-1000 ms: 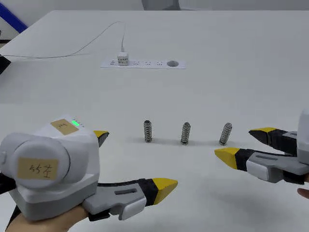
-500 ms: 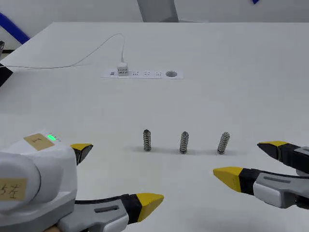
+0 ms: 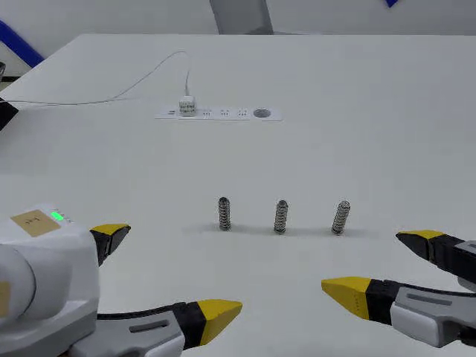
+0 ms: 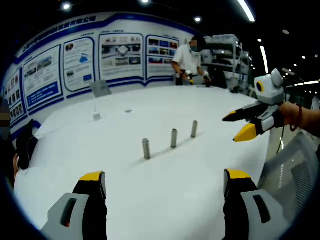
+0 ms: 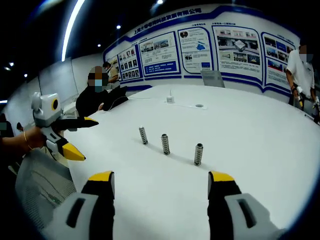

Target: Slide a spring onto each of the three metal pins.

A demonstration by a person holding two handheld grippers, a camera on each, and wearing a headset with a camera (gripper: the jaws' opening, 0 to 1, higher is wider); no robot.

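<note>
Three coil springs (image 3: 280, 216): upright, in a row on the white table (image 3: 357, 134), ahead of and between both grippers. Left gripper (image 3: 165, 274): jaws wide apart, empty, held low, angled inward. Right gripper (image 3: 377, 262): likewise wide, empty, pointing inward.

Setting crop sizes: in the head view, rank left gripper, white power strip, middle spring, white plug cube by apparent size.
1. Left gripper, inflated by nearness.
2. Long white power strip.
3. Middle metal spring and white plug cube look alike.
</note>
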